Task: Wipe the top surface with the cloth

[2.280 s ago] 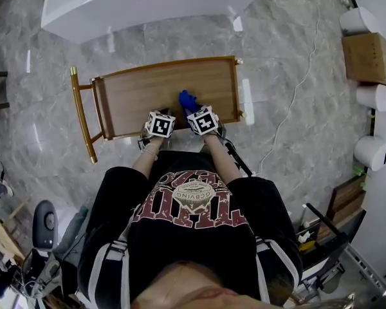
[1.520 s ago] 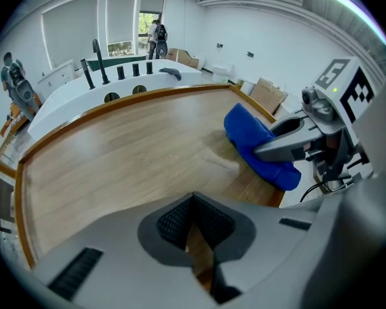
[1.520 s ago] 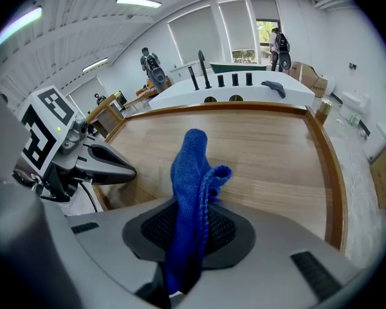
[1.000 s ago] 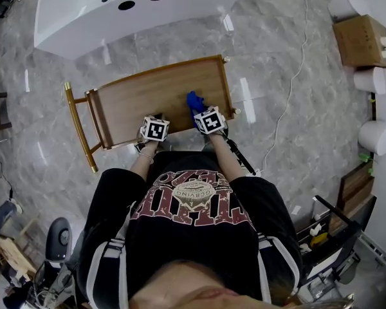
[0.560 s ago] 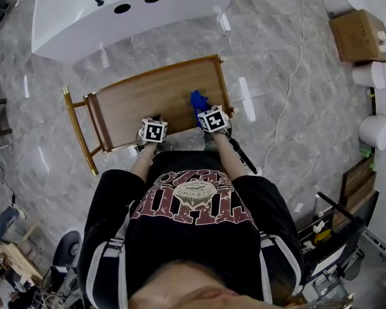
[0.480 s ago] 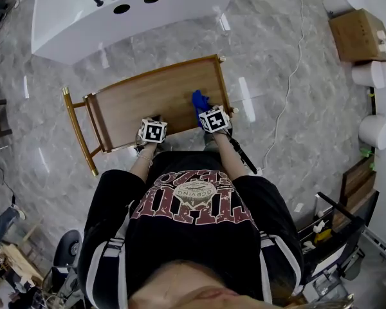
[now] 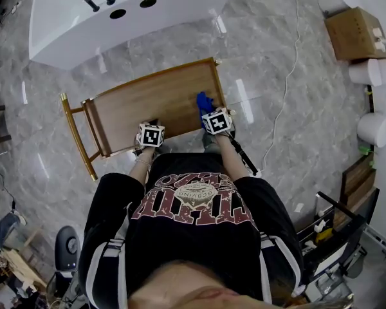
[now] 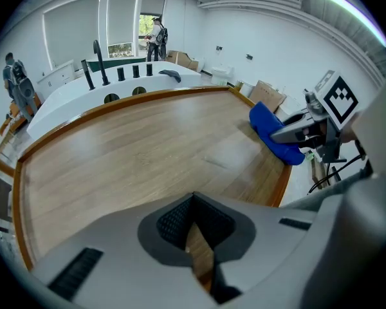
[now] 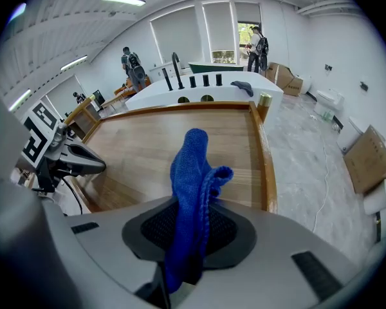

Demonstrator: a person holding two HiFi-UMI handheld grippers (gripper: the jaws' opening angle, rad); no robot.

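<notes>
A wooden tabletop (image 7: 154,98) with a gold rim lies in front of me. My right gripper (image 7: 209,111) is shut on a blue cloth (image 7: 204,102), which rests on the wood near the table's right edge. In the right gripper view the blue cloth (image 9: 192,192) stands folded up out of the jaws over the tabletop (image 9: 148,143). My left gripper (image 7: 150,127) hovers at the near edge, shut with nothing in it. The left gripper view shows the bare tabletop (image 8: 128,147), the cloth (image 8: 273,134) and the right gripper (image 8: 296,129) at the right.
A white counter (image 7: 116,11) with dark holes and pegs stands beyond the table. The gold handle frame (image 7: 74,134) sticks out from the table's left end. A cable (image 7: 286,89) trails over the marble floor at the right, near a cardboard box (image 7: 350,31) and white cylinders (image 7: 372,129).
The right gripper has carried the blue cloth rightwards along the tabletop, from near the middle to close by the right edge. The left gripper has stayed at the near edge.
</notes>
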